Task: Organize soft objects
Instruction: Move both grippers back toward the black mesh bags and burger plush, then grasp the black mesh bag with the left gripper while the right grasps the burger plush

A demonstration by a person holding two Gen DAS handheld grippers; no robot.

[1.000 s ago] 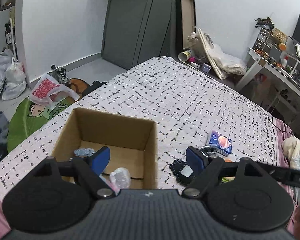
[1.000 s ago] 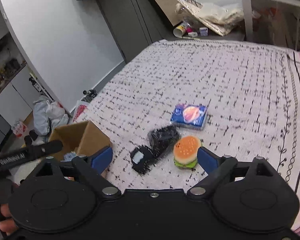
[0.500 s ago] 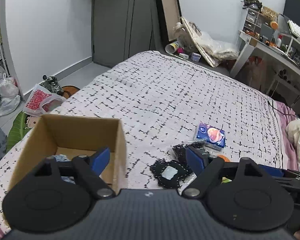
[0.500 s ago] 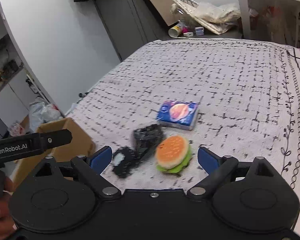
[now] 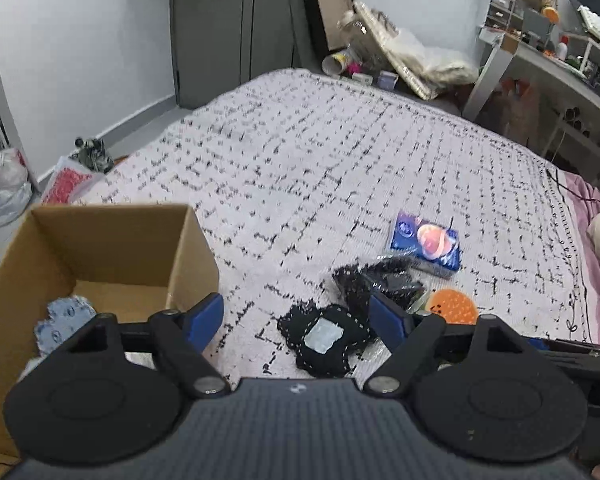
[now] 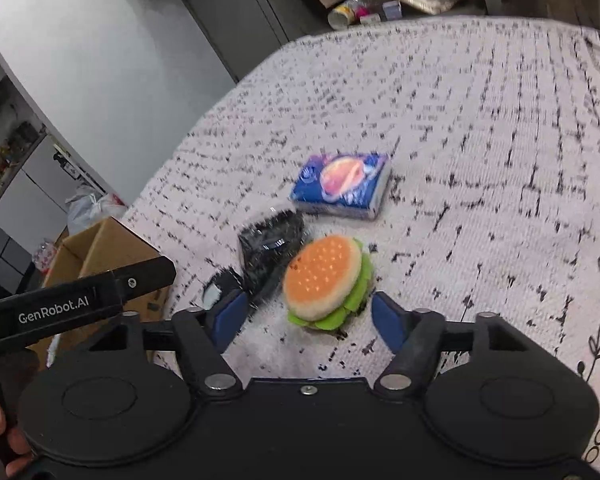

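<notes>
Closest in, the right gripper [image 6: 306, 314] hangs low over the bed, its jaws closing around the plush hamburger [image 6: 326, 278]; the toy sits between the blue pads, but there is a gap on both sides, so nothing is pinched yet. The left gripper [image 5: 296, 316] is also closing, with the flat black crocheted piece [image 5: 326, 338] lying on the bedspread between its pads, untouched by either one. A second black crocheted piece [image 5: 380, 280] in a clear wrapper lies just behind the first, and in the right wrist view it touches the hamburger's left side.

To the left stands the open cardboard box [image 5: 100, 240] on the bed's edge, with a light blue soft thing [image 5: 64, 322] inside at its near corner. From the right wrist view the body of the left tool crosses in front of the box, and fingers of the hand holding it show at the bottom left corner.

A little farther out lies the blue tissue pack [image 6: 340, 184] with a planet printed on it, just beyond the black pieces. Past that the black-and-white bedspread [image 5: 340, 140] runs bare to the far edge, where bags and a paper cup [image 5: 338, 62] sit on the floor against the dark wardrobe
</notes>
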